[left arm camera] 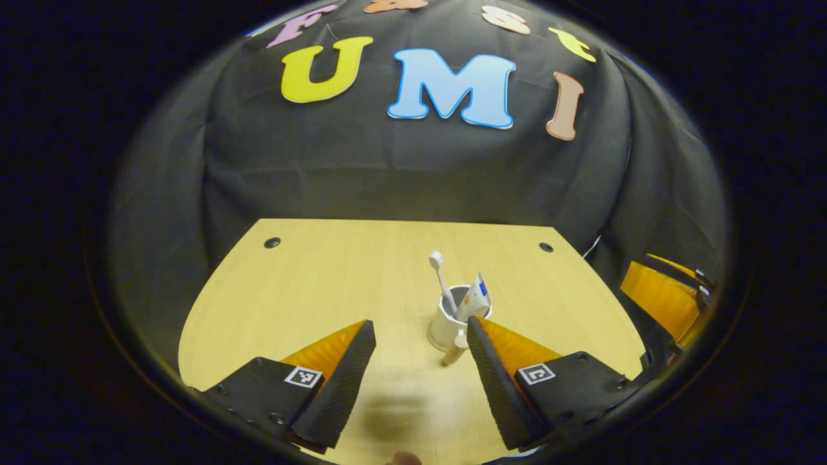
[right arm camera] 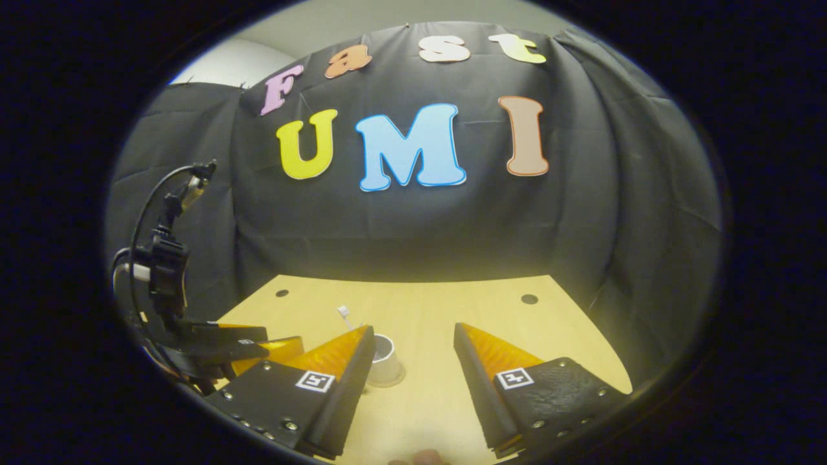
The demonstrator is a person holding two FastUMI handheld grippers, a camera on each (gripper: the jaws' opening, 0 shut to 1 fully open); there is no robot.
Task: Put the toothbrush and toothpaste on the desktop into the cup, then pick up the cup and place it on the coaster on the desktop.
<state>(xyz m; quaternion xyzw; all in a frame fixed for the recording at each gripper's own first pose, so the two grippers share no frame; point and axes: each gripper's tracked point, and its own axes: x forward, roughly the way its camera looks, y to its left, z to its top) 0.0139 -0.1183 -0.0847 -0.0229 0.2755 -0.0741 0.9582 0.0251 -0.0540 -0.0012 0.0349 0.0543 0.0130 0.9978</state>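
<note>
A white cup stands upright on the wooden desktop. The toothbrush rises from it head up, and the toothpaste tube leans inside it. My left gripper is open, and the cup stands just off the tip of its right-hand finger, apart from both fingers. In the right gripper view the cup sits on a pale round coaster, half hidden behind a finger. My right gripper is open and holds nothing.
A small pale object lies at the cup's foot; I cannot tell what it is. Two dark holes mark the desktop's far corners. The right gripper hangs off the table's right edge; the left gripper and its cable are at left.
</note>
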